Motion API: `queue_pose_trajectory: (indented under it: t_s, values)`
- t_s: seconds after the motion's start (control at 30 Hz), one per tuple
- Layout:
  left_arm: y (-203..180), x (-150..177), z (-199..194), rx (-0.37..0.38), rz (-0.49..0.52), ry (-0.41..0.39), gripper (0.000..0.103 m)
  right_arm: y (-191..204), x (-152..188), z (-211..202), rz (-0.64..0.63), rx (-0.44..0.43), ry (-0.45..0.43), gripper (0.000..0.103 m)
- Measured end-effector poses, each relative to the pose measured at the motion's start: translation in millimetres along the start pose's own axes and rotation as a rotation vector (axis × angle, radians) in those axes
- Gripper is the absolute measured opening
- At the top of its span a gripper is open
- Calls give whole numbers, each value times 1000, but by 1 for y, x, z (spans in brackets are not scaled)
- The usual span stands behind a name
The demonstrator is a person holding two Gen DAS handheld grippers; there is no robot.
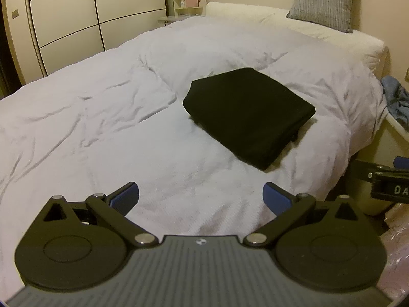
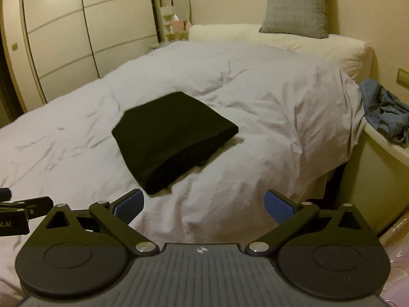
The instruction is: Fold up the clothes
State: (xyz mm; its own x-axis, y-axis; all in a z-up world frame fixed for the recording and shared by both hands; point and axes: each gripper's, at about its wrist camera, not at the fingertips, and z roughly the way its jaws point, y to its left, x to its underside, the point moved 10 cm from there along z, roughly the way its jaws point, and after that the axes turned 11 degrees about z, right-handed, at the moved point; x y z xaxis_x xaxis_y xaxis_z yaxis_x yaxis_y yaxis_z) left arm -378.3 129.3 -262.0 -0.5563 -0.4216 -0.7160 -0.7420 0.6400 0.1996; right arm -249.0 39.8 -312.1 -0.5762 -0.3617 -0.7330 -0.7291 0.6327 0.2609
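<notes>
The black garment [image 1: 249, 117] was seen folded ahead of the left gripper [image 1: 200, 198] and right gripper [image 2: 204, 206], both 2 spread wide, nothing held.

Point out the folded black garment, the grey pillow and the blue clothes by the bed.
folded black garment [image 1: 245, 112], left wrist view, top face.
grey pillow [image 2: 296, 6], right wrist view, front face.
blue clothes [image 2: 386, 112], right wrist view, middle of heap.

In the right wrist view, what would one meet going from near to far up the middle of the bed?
right gripper → white duvet → folded black garment → cream mattress edge → grey pillow
</notes>
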Motion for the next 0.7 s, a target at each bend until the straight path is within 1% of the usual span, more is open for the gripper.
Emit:
queue_pose_trajectory:
  t_s: [0.33, 0.5, 0.7]
  values:
    - [6, -4, 30, -2, -44, 46, 102, 1, -2, 36, -45, 68, 18, 103]
    - [9, -6, 43, 0, -62, 69, 102, 1, -7, 54, -53, 144, 56, 103]
    - [13, -9, 54, 3, -76, 87, 102, 0, -8, 68, -61, 164, 85, 103]
